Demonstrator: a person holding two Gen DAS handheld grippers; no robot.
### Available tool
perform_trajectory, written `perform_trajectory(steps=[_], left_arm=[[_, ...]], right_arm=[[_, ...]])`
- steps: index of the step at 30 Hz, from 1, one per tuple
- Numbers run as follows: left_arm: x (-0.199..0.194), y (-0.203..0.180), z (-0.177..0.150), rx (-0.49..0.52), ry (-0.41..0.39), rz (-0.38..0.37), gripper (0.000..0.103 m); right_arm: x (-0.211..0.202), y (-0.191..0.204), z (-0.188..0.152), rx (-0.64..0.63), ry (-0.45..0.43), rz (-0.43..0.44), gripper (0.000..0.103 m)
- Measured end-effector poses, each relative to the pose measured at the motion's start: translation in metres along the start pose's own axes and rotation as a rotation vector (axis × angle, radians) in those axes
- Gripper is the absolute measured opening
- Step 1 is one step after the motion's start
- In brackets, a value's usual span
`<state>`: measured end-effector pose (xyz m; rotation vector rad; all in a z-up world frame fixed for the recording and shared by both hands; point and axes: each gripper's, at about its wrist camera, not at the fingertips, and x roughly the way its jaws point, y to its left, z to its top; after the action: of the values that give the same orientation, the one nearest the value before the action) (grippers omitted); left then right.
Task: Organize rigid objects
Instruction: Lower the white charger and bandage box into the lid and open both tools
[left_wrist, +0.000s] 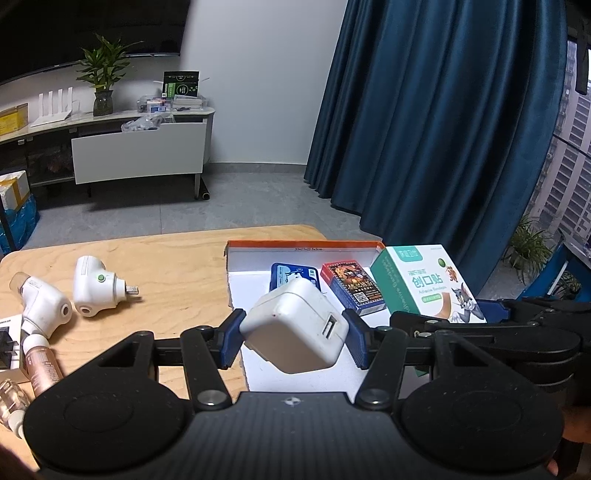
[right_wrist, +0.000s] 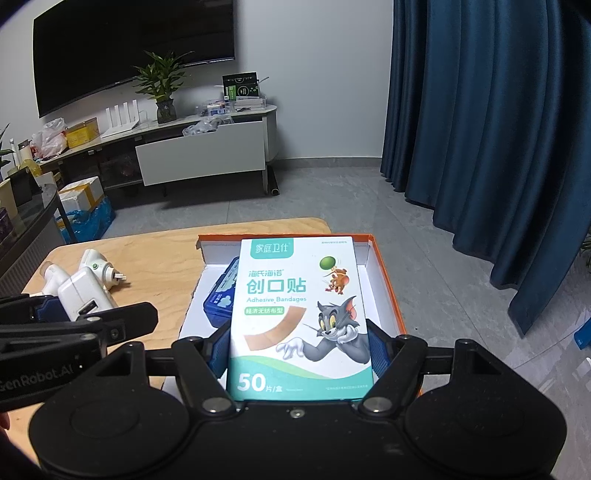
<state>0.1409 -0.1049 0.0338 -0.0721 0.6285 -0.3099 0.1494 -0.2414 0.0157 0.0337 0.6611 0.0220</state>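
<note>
My left gripper (left_wrist: 293, 338) is shut on a white USB charger block (left_wrist: 295, 326) and holds it above the near left part of the orange-rimmed white box (left_wrist: 303, 245). My right gripper (right_wrist: 297, 350) is shut on a bandage box with a cat and mouse picture (right_wrist: 299, 317), held over the same orange-rimmed box (right_wrist: 384, 277). In the box lie a blue tin (left_wrist: 291, 275) and a red and blue card pack (left_wrist: 352, 286). The bandage box (left_wrist: 428, 284) and the charger (right_wrist: 83, 297) each show in the other view.
On the wooden table (left_wrist: 166, 258) left of the box lie two white plug-in devices (left_wrist: 98, 288) (left_wrist: 40, 301), a pink tube (left_wrist: 42, 363) and a clear bottle (left_wrist: 11, 404). A blue curtain (left_wrist: 443, 129) hangs behind on the right.
</note>
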Motion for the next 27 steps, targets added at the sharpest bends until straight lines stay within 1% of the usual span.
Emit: perform_trajectory(steps=[27], left_arm=[[0.015, -0.005, 0.0, 0.022, 0.032, 0.004, 0.057]], right_arm=[[0.025, -0.004, 0.011, -0.007, 0.026, -0.006, 0.084]])
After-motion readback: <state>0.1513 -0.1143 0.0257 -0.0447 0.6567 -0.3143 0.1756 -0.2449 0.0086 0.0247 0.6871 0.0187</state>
